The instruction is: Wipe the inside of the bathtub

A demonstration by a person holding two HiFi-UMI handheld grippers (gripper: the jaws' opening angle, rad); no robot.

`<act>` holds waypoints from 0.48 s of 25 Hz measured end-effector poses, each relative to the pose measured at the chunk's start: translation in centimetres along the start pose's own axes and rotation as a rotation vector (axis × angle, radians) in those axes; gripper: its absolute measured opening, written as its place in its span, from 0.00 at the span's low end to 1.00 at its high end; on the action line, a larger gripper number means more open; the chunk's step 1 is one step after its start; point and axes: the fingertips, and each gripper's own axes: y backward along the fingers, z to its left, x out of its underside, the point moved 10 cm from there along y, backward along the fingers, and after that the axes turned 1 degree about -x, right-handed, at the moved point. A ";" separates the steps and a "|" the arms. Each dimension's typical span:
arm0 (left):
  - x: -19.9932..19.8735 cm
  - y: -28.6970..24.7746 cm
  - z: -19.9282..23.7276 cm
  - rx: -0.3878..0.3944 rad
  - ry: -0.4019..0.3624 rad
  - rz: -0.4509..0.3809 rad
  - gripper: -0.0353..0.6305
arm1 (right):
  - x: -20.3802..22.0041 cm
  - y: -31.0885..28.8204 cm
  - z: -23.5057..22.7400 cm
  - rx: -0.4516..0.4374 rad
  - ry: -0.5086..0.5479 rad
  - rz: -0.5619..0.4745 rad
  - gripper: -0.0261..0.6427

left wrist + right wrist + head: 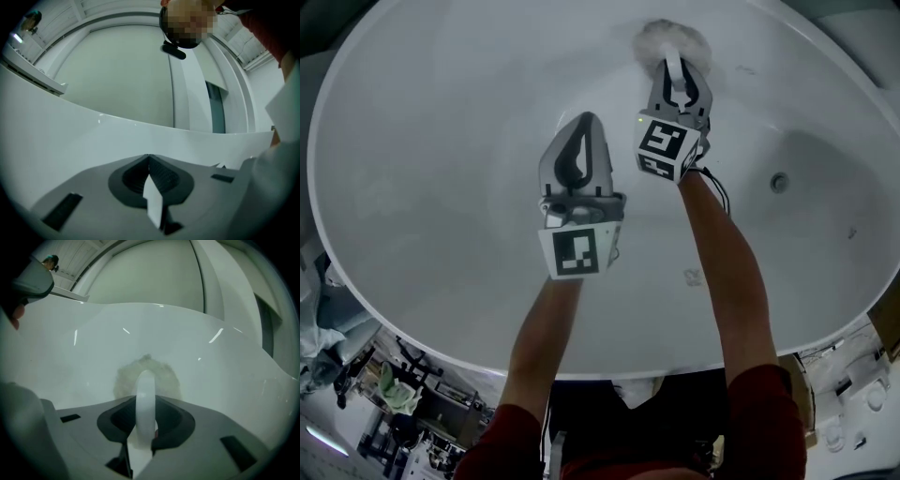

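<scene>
The right gripper (679, 70) is clamped on the handle (145, 399) of a fluffy scrub pad (659, 36), which presses on the bathtub (441, 141) wall beyond and left of the drain (779, 182). The left gripper (585, 122), jaws together and empty, hovers farther from the drain. Wiping seems under way, and much of the surface probably remains.

In front of me, the big white oval bathtub (431, 159) has a fluffy round white scrub pad (654, 39) touching its far inside wall

The bathtub (412, 187) is white, oval and glossy, with a small round drain (779, 182) low in its floor. The wiping pad (670, 39) is round, fluffy and pale grey. It presses flat on the inner wall, well apart from the drain, to its upper left. Its white handle (675, 67) stands clamped in the right gripper (680, 82).
</scene>
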 end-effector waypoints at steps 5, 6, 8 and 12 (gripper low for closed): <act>0.1 -1.8 -6.0 0.035 -0.007 0.008 0.08 | 2.3 1.3 -6.1 0.014 0.003 0.004 0.18; 0.2 -2.2 -7.3 0.046 -0.009 0.010 0.08 | 2.8 1.5 -7.3 0.019 0.003 0.004 0.18; 0.3 -2.8 -9.8 0.071 -0.014 0.014 0.08 | 3.9 2.2 -9.7 0.030 0.005 0.005 0.18; 1.1 -3.9 -14.8 0.123 -0.020 0.023 0.08 | 6.3 3.6 -14.3 0.056 0.004 0.005 0.18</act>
